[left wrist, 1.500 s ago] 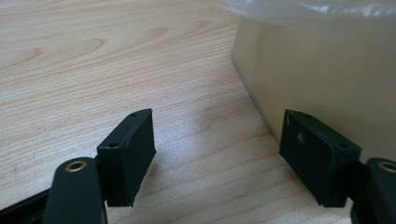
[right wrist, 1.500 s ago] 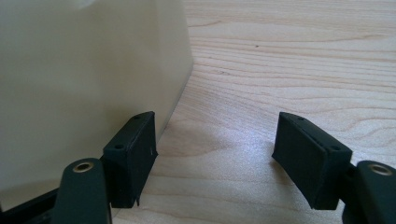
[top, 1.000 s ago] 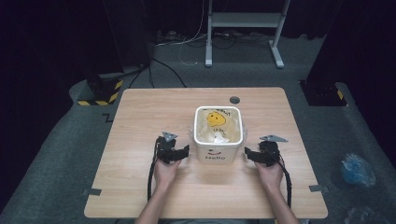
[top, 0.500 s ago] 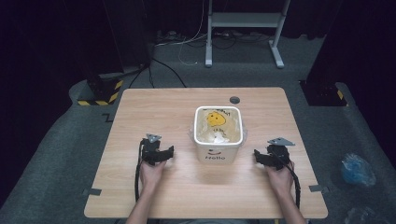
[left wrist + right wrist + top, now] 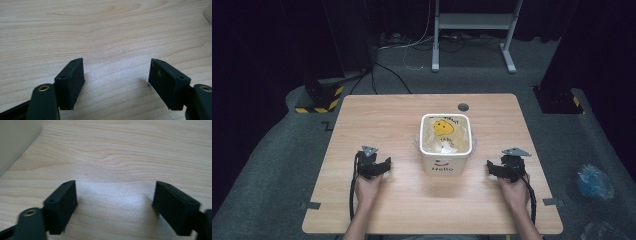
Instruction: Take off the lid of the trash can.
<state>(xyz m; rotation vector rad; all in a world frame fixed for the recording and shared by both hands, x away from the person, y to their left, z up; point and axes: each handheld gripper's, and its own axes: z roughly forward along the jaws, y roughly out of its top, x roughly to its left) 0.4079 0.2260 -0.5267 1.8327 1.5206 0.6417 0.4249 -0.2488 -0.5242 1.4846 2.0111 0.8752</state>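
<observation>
A white square tub (image 5: 445,160) marked "Hello" stands at the middle of the wooden table (image 5: 402,115), lined with a clear bag bearing a yellow smiley face. My left gripper (image 5: 381,167) rests low over the table to the tub's left, well apart from it. Its jaws are open over bare wood in the left gripper view (image 5: 117,67), where a corner of the tub (image 5: 208,12) shows. My right gripper (image 5: 498,168) sits to the tub's right, also apart. Its jaws (image 5: 116,186) have just been opening, with nothing between them; the tub's wall (image 5: 15,142) stands at the left.
A round dark cable hole (image 5: 463,107) lies in the table behind the tub. Beyond the table stands a white metal stand (image 5: 472,30). A blue bag (image 5: 592,181) lies on the grey floor at the right.
Both grippers have drawn away from the tub's sides: the left one leftward, the right one rightward. The tub has stayed in place.
</observation>
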